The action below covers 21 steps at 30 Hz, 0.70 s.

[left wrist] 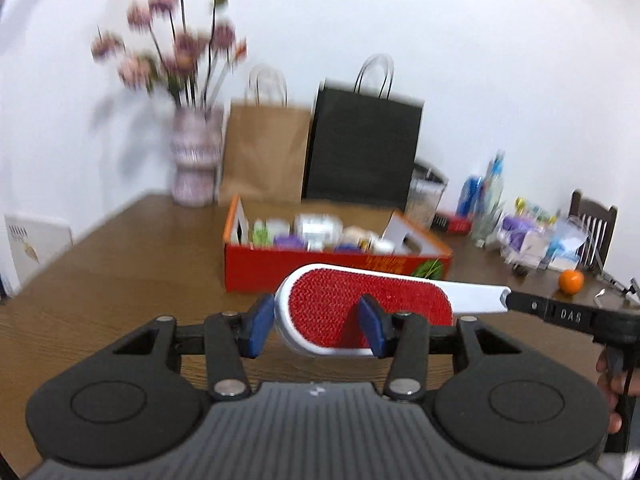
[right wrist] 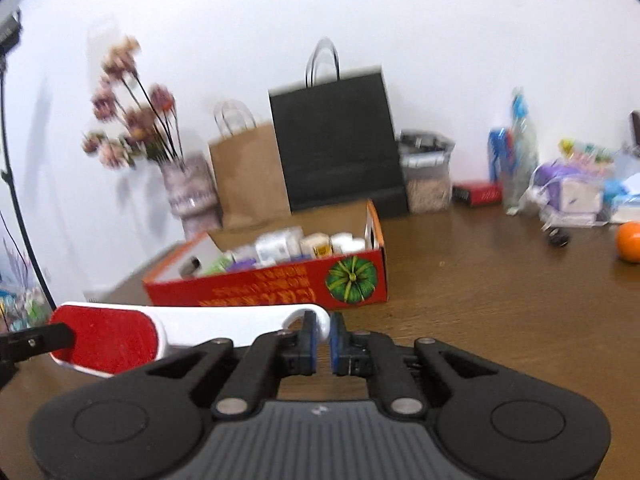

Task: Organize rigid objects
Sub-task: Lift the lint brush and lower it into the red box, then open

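1. A white lint brush [left wrist: 362, 310] with a red fabric pad hangs in the air above the wooden tabletop [left wrist: 120, 280], held between two claws.
2. The left claw [left wrist: 316, 326] clamps the brush's rounded head, one blue pad [left wrist: 260, 326] against the head's outer end, the other pressed on the red face.
3. The right claw [right wrist: 321, 338] is closed on the hooked tip of the white handle [right wrist: 240, 320], which runs leftward from its pads.
4. Just beyond the brush stands an open red cardboard box [right wrist: 280, 284] filled with small packages.
5. Behind it, along the white wall, stand a brown paper bag [left wrist: 264, 152], a black paper bag [left wrist: 362, 144] and a vase of pink flowers [left wrist: 196, 156].
6. An orange [left wrist: 571, 281] lies well to the right, near blurred clutter.
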Each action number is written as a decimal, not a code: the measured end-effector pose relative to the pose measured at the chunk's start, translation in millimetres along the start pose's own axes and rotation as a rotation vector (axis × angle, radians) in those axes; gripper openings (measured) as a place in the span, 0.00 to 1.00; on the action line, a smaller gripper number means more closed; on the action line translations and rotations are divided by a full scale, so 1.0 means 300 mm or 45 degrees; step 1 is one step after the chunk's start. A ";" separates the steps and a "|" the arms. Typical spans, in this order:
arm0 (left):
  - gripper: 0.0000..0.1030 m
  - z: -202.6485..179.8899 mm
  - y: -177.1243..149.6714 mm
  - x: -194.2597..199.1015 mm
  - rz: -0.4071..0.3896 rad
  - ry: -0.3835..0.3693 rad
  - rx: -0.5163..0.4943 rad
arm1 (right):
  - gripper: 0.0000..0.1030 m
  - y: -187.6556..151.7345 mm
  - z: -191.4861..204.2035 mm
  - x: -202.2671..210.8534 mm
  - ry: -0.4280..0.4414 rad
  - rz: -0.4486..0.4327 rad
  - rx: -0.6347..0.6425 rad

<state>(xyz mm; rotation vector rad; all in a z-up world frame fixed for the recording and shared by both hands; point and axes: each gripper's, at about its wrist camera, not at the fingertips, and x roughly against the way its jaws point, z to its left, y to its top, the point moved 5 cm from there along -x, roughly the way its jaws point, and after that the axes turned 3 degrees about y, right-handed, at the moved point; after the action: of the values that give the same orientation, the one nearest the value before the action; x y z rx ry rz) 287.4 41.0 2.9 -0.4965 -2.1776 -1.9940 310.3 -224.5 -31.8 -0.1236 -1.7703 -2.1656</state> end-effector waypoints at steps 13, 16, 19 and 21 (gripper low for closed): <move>0.46 -0.105 -0.054 0.398 -0.232 -0.011 0.033 | 0.07 0.038 0.085 0.446 -0.043 -0.266 0.087; 0.46 -0.105 -0.045 0.426 -0.262 -0.025 0.040 | 0.07 0.045 0.099 0.467 -0.059 -0.292 0.115; 0.46 -0.094 -0.041 0.428 -0.267 -0.026 0.044 | 0.07 0.043 0.102 0.460 -0.049 -0.288 0.106; 0.46 -0.089 -0.044 0.422 -0.263 -0.024 0.050 | 0.07 0.041 0.106 0.450 -0.056 -0.289 0.119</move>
<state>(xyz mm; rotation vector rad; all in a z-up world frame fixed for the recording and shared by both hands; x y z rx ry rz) 161.7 31.8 34.5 -0.2970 -2.3604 -2.0481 183.0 -223.3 24.1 0.0559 -1.9928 -2.2420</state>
